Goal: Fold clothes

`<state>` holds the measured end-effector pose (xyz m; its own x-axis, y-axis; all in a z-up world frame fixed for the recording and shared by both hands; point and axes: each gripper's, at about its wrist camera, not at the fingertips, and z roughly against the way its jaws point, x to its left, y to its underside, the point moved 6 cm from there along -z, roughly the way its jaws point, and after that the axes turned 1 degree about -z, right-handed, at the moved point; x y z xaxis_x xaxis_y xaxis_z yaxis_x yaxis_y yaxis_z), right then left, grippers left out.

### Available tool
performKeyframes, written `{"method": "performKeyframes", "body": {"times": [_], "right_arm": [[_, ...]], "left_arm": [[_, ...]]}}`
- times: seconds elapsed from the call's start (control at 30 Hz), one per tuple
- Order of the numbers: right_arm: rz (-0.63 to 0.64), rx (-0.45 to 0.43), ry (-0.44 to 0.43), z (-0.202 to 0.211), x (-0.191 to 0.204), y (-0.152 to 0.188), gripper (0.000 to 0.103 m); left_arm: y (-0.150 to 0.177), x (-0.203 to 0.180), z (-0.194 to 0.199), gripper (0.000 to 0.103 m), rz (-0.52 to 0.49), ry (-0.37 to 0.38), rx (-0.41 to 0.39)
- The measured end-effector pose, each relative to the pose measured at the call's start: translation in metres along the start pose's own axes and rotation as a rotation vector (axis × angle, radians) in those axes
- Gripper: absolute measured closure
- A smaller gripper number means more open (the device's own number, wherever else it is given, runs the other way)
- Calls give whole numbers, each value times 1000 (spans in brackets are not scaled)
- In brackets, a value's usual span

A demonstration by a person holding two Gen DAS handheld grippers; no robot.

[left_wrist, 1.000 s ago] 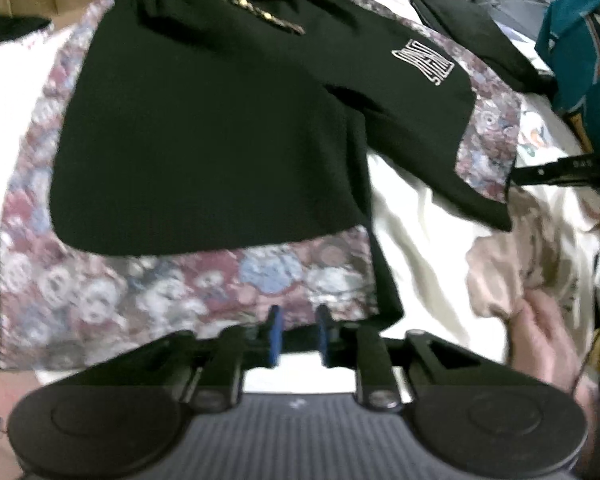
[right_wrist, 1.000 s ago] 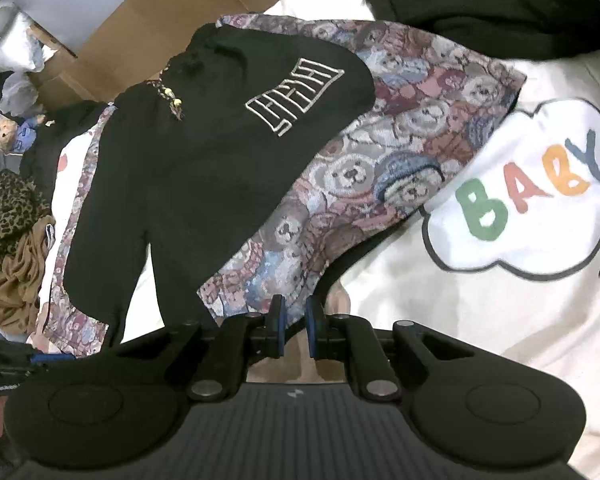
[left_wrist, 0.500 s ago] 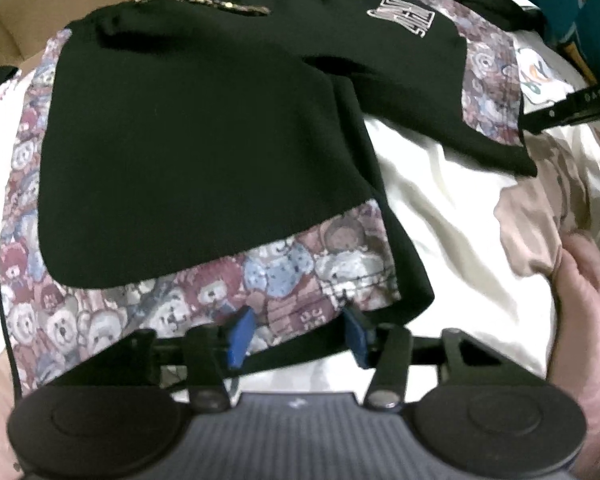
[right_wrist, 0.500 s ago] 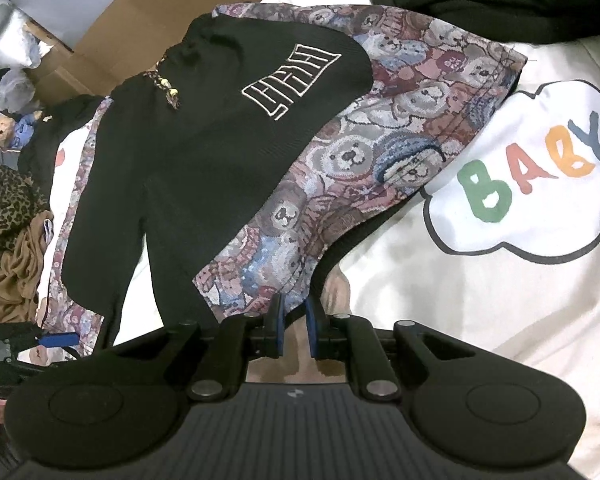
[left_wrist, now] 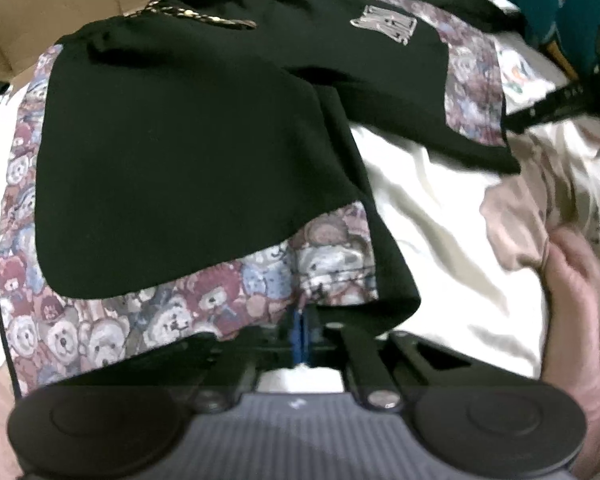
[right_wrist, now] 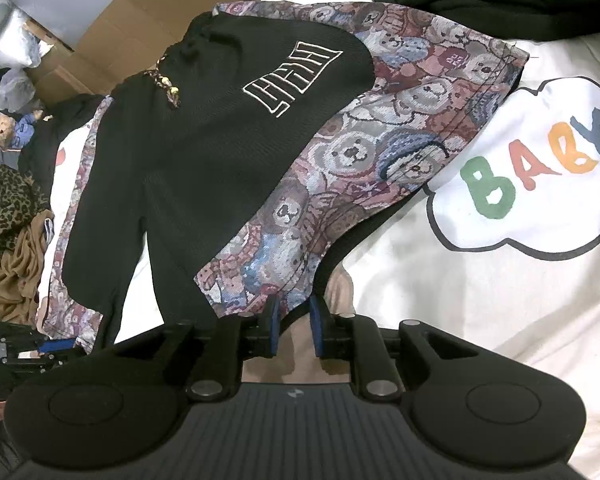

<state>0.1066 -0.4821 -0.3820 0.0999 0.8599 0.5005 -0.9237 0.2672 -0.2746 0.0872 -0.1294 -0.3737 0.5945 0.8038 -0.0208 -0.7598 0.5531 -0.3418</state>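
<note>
Shorts [left_wrist: 180, 168] hem in left tool [left_wrist: 302, 322]

The left gripper [left_wrist: 302, 330], narrowly parted a second ago and spread wide half a second ago, has now closed its blue pads on the near hem of the black shorts with teddy-bear panels [left_wrist: 228, 292]; that leg end has come nearer and fills more of the left wrist view. The right gripper [right_wrist: 294, 330], nearly closed until now, has parted its pads a little around the hem of the other leg [right_wrist: 260, 276].
</note>
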Motion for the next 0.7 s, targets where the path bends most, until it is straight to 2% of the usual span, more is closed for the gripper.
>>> {"method": "performKeyframes", "body": {"times": [0.23,0.5,0.6,0.63,0.7], "right_arm": [[0,-1,-2,0,1,-2,84],[5,0,-5,-1,3,-1,83],[5,1,-7,-1,2,-1,83],[4,1,-7,0,2,-1,83],[2,2,-8,-1,1,-1,83]], "left_arm": [[5,-11,6,103,-34,41,11],[21,-22,-5,103,-84,36,55],[21,-22,-6,101,-80,44,79],[21,-22,-3,96,-71,67,84],[20,-22,3,92,-57,87,74]]}}
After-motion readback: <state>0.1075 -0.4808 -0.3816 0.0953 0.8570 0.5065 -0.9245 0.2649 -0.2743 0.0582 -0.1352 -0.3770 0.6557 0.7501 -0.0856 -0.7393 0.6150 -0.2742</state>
